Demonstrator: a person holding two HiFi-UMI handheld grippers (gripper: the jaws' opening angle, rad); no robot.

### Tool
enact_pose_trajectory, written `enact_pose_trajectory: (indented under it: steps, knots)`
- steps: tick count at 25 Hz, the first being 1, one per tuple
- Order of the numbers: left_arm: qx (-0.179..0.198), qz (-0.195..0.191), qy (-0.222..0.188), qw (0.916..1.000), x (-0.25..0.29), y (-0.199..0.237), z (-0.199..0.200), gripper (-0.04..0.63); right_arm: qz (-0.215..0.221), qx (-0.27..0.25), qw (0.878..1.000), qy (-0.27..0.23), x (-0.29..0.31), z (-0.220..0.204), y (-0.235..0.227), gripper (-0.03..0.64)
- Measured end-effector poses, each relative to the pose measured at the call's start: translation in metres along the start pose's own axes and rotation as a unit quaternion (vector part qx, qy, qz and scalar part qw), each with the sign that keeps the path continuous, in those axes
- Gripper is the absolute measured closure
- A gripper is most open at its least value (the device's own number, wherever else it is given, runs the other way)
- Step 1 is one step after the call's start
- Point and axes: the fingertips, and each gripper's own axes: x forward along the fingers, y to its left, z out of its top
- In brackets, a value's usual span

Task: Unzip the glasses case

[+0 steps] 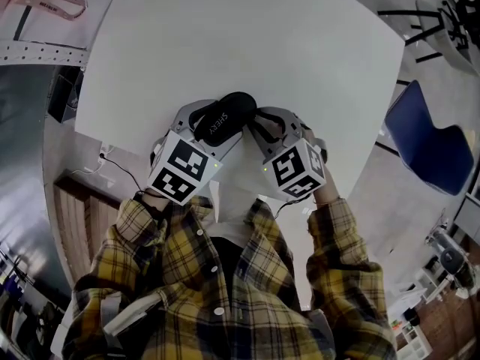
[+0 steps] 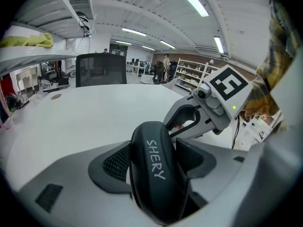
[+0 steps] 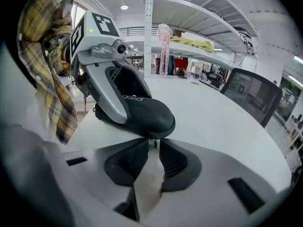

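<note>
A black glasses case (image 1: 223, 117) marked "SHERY" lies on the white table (image 1: 247, 43) close to its near edge. My left gripper (image 1: 212, 124) is shut on the case, whose body (image 2: 154, 167) fills the space between both pads. The case's rounded end (image 3: 151, 115) points at my right gripper (image 3: 152, 148). A small metal zipper pull (image 3: 154, 143) hangs from that end, right between the right gripper's tips. Those jaws stand a narrow gap apart and do not visibly press on the pull. In the head view my right gripper (image 1: 259, 122) sits at the case's right end.
A blue chair (image 1: 424, 137) stands off the table's right side and a black office chair (image 2: 101, 70) at its far side. A cable (image 1: 112, 163) hangs at the near left corner. Shelving runs along the room's back.
</note>
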Motion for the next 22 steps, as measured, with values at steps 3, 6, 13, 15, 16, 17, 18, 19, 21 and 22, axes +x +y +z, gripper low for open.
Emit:
enact_pose_trajectory:
  steps: [3,6,13,15,16,17,18,19,21,22]
  knots:
    - [0.002,0.001,-0.001,1.0000,-0.0003,0.0008,-0.0003,0.300,-0.006,-0.008,1.000,0.000,0.0006,-0.0005,-0.0010,0.553]
    - [0.004,0.002,0.000,1.0000,0.0000,0.0001,-0.0003,0.299,-0.014,-0.024,1.000,0.001,-0.0005,-0.0032,-0.0045,0.614]
    - [0.006,0.004,0.000,1.0000,0.0005,-0.0004,-0.0004,0.299,-0.012,-0.034,0.999,-0.003,-0.0005,-0.0029,-0.0033,0.617]
    - [0.007,0.004,0.001,1.0000,0.0007,-0.0010,-0.0009,0.299,-0.013,-0.023,1.000,-0.002,-0.0020,-0.0031,-0.0036,0.618]
    - [0.008,0.005,0.001,1.0000,0.0013,-0.0014,-0.0021,0.299,-0.014,-0.020,1.000,0.000,-0.0026,-0.0031,-0.0039,0.618]
    - [0.010,0.005,0.002,0.9999,0.0021,-0.0020,-0.0035,0.300,-0.016,-0.020,1.000,0.002,-0.0032,-0.0033,-0.0044,0.618]
    - [0.012,0.006,0.002,0.9999,0.0029,-0.0027,-0.0042,0.299,-0.018,-0.021,1.000,0.004,-0.0040,-0.0038,-0.0052,0.618]
    - [0.014,0.005,0.002,0.9999,0.0034,-0.0032,-0.0041,0.299,-0.018,-0.022,1.000,0.006,-0.0050,-0.0045,-0.0060,0.618]
    - [0.017,0.004,0.003,0.9998,0.0032,-0.0033,-0.0041,0.299,-0.016,-0.026,0.999,0.011,-0.0068,-0.0059,-0.0070,0.618]
    - [0.019,0.004,0.004,0.9998,0.0030,-0.0032,-0.0043,0.299,-0.015,-0.028,0.999,0.014,-0.0071,-0.0065,-0.0075,0.618]
